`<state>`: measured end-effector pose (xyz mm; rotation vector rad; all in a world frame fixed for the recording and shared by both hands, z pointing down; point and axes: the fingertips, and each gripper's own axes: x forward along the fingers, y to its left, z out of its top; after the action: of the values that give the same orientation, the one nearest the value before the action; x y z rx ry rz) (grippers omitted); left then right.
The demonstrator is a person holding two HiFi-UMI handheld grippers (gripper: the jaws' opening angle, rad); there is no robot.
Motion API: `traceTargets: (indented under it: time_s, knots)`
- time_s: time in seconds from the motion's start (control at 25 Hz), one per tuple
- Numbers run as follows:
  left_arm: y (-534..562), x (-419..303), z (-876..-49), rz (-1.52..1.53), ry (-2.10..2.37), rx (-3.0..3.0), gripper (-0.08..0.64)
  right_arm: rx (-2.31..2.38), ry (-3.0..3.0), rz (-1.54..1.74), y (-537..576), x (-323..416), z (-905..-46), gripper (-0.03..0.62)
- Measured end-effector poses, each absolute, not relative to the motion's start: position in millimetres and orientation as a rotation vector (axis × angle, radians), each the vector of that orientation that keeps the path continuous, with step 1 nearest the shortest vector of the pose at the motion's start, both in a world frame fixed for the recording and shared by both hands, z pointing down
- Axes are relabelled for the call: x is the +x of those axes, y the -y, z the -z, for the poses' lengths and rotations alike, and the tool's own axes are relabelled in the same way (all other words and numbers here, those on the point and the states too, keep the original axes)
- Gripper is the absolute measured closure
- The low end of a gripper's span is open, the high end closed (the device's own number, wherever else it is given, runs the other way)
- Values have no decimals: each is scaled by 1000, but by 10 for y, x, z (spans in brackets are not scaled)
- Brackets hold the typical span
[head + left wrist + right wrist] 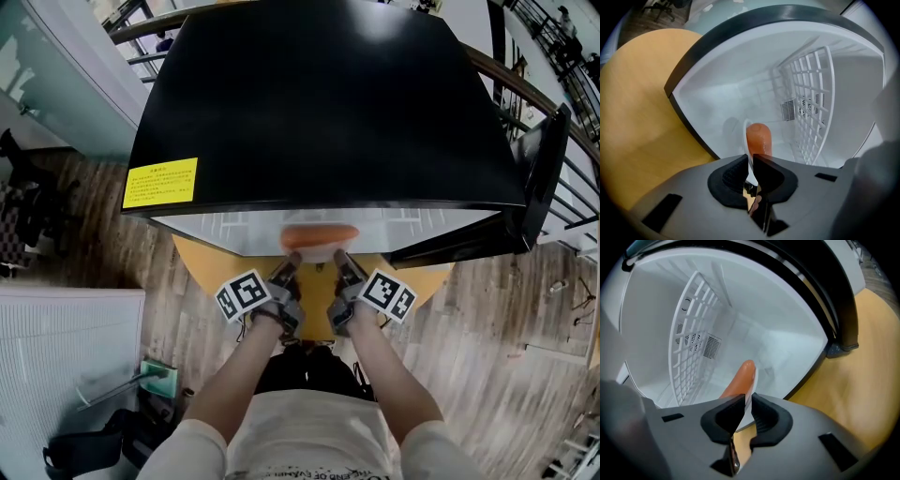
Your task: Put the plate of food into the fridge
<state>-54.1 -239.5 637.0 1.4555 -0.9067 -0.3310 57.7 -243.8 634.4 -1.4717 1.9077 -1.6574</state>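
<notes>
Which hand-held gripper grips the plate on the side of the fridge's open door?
The right hand-held gripper: it clamps the plate by the rim beside the open door, while the left hand-held gripper sits toward the yellow label.

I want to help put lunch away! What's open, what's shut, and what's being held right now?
fridge: open, its door swung aside.
plate: gripped at its rim from both sides, at the fridge's opening.
food: lying on the plate.
left gripper: shut on the plate.
right gripper: shut on the plate.
wire shelf: in place inside, looks bare.
</notes>
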Motion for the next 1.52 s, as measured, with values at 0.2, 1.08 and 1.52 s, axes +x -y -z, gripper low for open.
traceTargets:
  time_s: [0.2,1.08,1.52]
  knots:
    - [2515,-489,-6439,326,911,1440,518,-1488,-1893,1671,2557,629,-6416,535]
    - [2799,-477,-6669,316,949,1389,518,-1523,-1882,1704,2853,646,-6641,532]
    - [2920,-468,-6762,311,984,1356,518,-1549,-1897,1706,2966,662,-6698,532]
